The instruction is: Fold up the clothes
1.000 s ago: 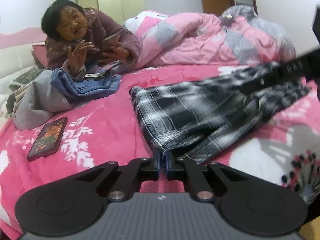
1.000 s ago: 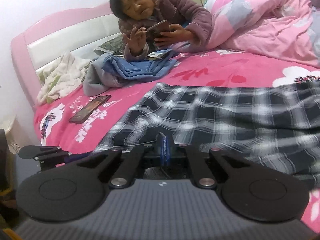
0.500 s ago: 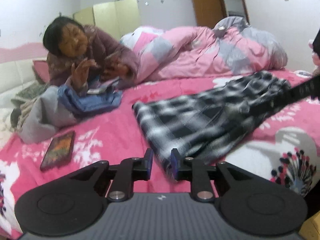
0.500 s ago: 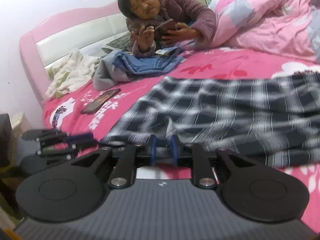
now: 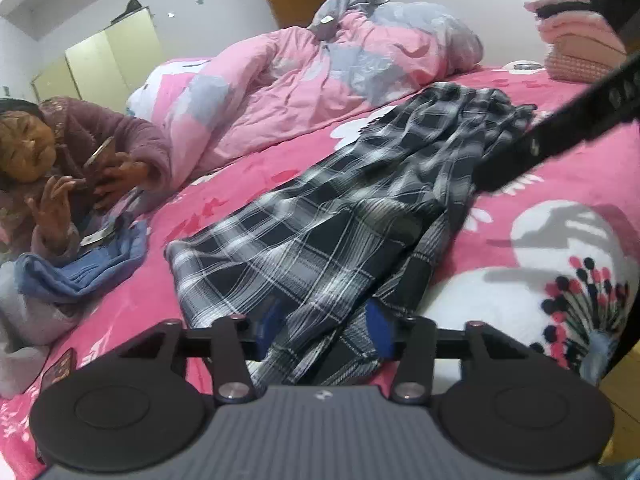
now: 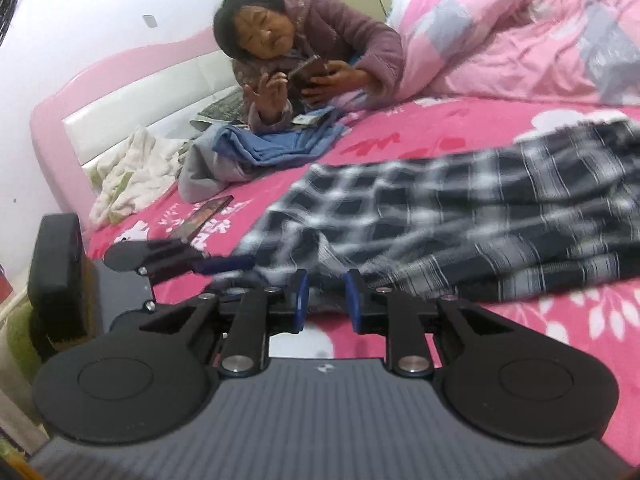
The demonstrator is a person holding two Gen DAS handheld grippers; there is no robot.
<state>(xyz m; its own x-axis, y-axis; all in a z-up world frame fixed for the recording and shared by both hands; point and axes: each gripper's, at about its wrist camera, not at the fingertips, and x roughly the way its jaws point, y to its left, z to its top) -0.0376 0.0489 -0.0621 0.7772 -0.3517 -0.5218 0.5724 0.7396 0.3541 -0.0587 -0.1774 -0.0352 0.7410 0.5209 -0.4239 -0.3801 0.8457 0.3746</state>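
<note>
Plaid garment [image 5: 340, 216]: it lies stretched long across the pink bedsheet [image 5: 560, 184], doubled along its length as it seems, with the near end at the bed edge where both tools can reach it
Left gripper [image 5: 324, 332]: its jaws stand wide apart, and the near end of the cloth lies loose between them, not pinched
Right gripper [image 6: 325, 298]: jaws also apart, with a smaller gap; it sits just at the near hem, and nothing is clamped in it
Why so: I judge that the long lie on the flat sheet keeps the layers even, and the open jaws leave the cloth resting by its own weight
Stage: the scene fits a fold along the length just laid down, or a garment spread ready for a cross fold; the pictures do not settle which
Other clothes: a blue garment [image 6: 280, 144] and grey cloth [image 6: 200, 176] are piled near the headboard, well apart from the plaid one
Also there: a person [image 6: 304, 48] leaning on the bed with a phone, another phone [image 6: 202, 216] lying on the sheet, a pink quilt [image 5: 320, 68] bunched behind
</note>
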